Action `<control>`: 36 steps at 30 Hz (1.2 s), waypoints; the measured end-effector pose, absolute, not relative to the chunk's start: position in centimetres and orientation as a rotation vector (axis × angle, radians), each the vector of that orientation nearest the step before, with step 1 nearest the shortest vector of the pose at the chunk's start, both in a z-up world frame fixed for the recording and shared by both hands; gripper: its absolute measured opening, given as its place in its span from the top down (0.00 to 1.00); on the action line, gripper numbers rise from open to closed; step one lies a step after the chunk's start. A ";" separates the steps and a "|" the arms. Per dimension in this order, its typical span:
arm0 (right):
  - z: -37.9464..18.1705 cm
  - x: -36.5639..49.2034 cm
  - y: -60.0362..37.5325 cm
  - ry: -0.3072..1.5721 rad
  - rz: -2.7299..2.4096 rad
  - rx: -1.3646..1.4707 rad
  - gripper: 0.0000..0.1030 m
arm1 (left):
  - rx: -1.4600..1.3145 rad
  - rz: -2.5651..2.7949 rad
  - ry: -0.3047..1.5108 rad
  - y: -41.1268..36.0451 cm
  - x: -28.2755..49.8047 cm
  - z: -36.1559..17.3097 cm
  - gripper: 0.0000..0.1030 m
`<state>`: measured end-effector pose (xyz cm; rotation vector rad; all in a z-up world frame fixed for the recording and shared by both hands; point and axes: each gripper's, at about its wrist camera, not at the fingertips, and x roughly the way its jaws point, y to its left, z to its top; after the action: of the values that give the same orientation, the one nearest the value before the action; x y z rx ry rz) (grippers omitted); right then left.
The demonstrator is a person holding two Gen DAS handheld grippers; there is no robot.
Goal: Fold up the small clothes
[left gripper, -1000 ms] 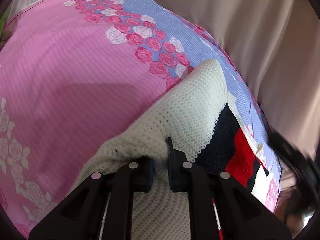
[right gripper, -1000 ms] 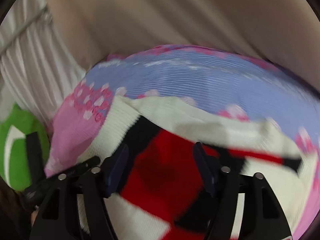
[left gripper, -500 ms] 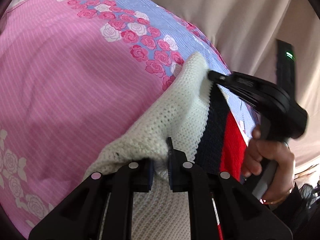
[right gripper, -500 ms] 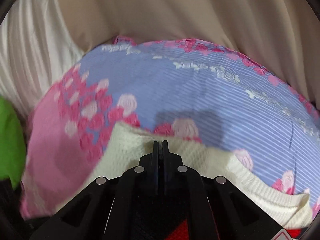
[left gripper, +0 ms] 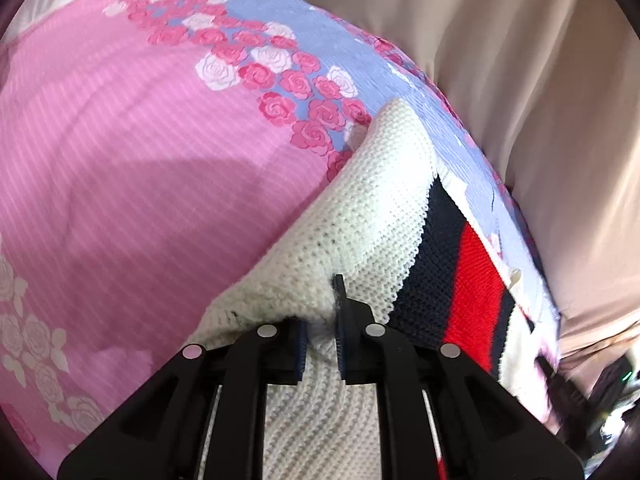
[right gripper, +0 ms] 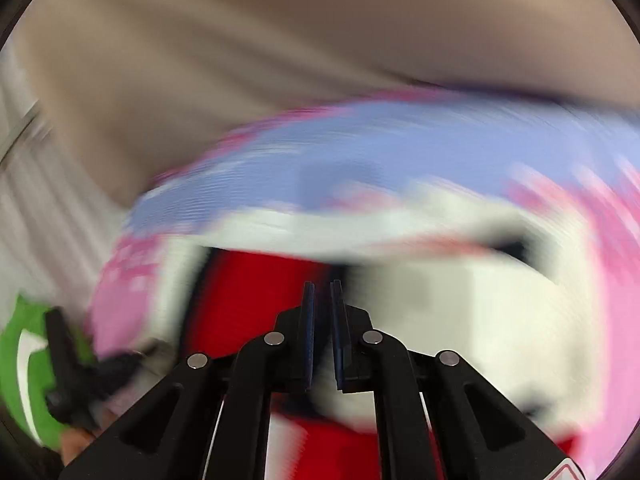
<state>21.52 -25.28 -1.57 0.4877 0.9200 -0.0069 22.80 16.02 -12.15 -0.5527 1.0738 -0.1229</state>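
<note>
A small knitted sweater (left gripper: 360,220), cream with navy and red stripes, lies on a pink and lilac rose-print bedspread (left gripper: 140,152). My left gripper (left gripper: 320,320) is shut on the sweater's cream edge and holds it bunched between the jaws. In the right wrist view the picture is blurred by motion. My right gripper (right gripper: 322,300) hangs above the sweater's red and cream part (right gripper: 460,300), its jaws nearly together with a thin gap and nothing between them.
Beige curtain or sheet fabric (left gripper: 520,60) hangs behind the bed's far edge. A green object (right gripper: 24,380) and the other hand's black gripper (right gripper: 68,368) show at the left in the right wrist view. Dark items sit off the bed at the lower right (left gripper: 608,384).
My right gripper has let go of the sweater's far corner and pulled back out of the left wrist view. It is moving fast. My left gripper keeps its hold.
</note>
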 end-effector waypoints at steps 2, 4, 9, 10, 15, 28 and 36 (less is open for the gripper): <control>-4.8 18.9 -29.5 1.002 -0.143 0.482 0.90 | -0.513 -0.112 1.062 15.5 22.6 -12.0 0.89; -6.4 16.7 -32.7 1.022 -0.144 0.551 1.00 | -0.488 -0.099 1.073 15.4 22.1 -11.4 0.85; -0.8 10.3 -33.8 0.968 -0.191 0.450 0.56 | -0.457 -0.110 1.086 17.3 17.4 -9.2 0.59; -0.2 8.1 -33.8 0.972 -0.199 0.431 0.41 | -0.432 -0.102 1.097 17.8 15.9 -9.0 0.49; -3.0 -3.3 -32.8 1.152 -0.111 0.550 0.38 | -0.404 -0.071 1.230 21.0 6.6 -10.6 0.44; -7.6 -10.5 -25.8 1.315 0.187 0.687 0.35 | -0.660 0.050 1.208 24.3 -3.1 -11.7 0.30; -7.7 -9.8 -25.4 1.334 0.187 0.646 0.73 | -0.576 -0.114 1.260 21.2 -2.8 -12.1 0.55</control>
<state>-9.83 -25.35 -7.69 0.6464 1.3339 0.1869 -2.84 21.22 -12.11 -0.5762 1.2602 -0.1137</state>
